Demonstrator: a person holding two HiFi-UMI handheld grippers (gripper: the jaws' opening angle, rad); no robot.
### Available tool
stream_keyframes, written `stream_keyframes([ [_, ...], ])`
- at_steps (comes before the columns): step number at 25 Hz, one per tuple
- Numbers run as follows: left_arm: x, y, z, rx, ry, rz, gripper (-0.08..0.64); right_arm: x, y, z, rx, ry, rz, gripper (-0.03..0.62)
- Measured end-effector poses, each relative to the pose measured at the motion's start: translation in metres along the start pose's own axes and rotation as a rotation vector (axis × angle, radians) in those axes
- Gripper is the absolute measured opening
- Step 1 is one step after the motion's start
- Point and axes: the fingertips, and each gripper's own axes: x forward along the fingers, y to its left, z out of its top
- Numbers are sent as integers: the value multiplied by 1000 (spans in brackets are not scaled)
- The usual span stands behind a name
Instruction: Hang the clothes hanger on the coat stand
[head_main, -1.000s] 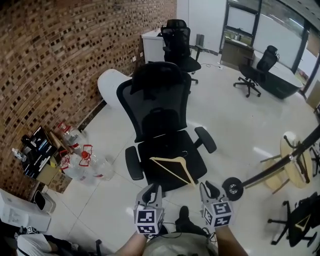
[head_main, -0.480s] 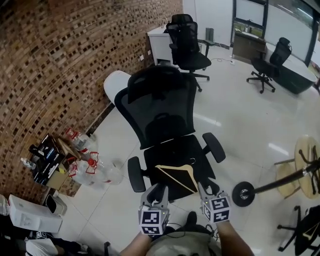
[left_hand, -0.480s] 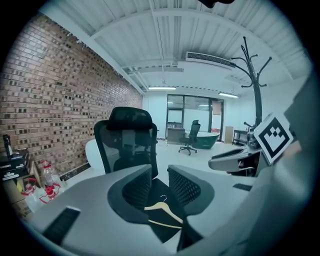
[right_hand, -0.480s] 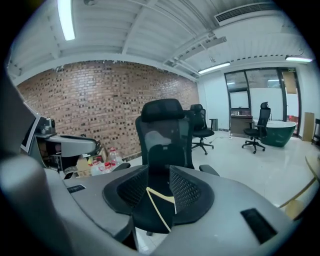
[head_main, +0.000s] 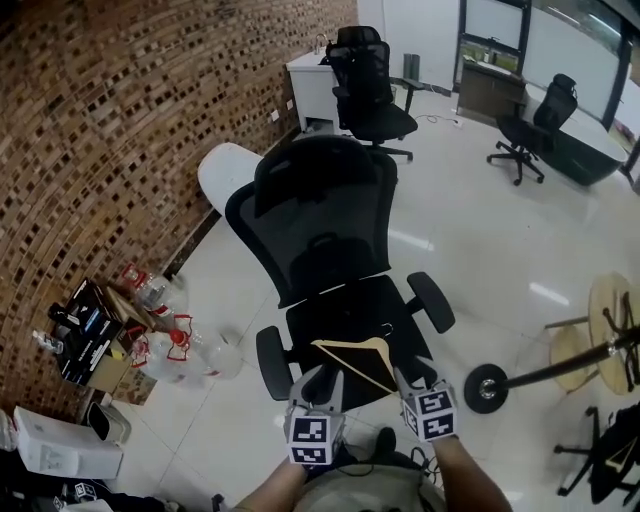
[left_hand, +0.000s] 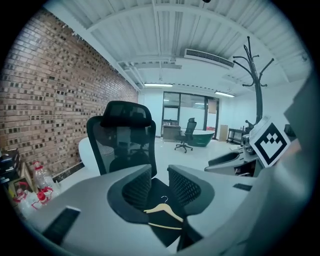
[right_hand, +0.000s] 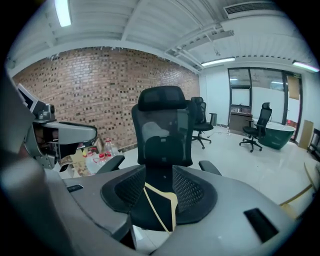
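Observation:
A pale wooden clothes hanger (head_main: 355, 358) lies flat on the seat of a black office chair (head_main: 322, 225), its hook pointing at the backrest. My left gripper (head_main: 320, 380) hovers just before the seat's front edge, open and empty. In the left gripper view, the hanger (left_hand: 161, 207) shows beyond the gap of the left gripper (left_hand: 159, 182). My right gripper (head_main: 417, 373) is close by on the right, its jaws opening with nothing between them. Beyond the right gripper (right_hand: 159, 187) lies the hanger (right_hand: 171, 199). The coat stand's round base (head_main: 485, 388) and black pole (head_main: 565, 362) are to the right.
Water bottles (head_main: 175, 345) and boxes (head_main: 85, 325) stand by the brick wall at left. A white round table (head_main: 225, 170) is behind the chair. More office chairs (head_main: 370, 85) stand further back. A small round wooden table (head_main: 610, 320) is at the right.
Both grippers have drawn closer to the front of the seat and the hanger. The view has swung so the chair sits more centrally.

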Motion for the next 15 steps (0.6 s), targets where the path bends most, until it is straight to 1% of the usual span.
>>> stream_keyframes([
  [4,28,21,-3,-1,1,-56,112,27,4,0,3,28,-41,176],
  [8,60,41,-17,-13,26,-79,110,67,7,-7,8,70,-43,184],
  [12,111,46,-37,-19,68,-82,110,126,-18,-35,11,140,-21,186],
  [13,127,48,-44,-20,80,-75,110,143,-26,-45,13,161,-14,205],
  [15,161,54,-64,-31,104,-59,110,180,-44,-72,17,209,0,209],
])
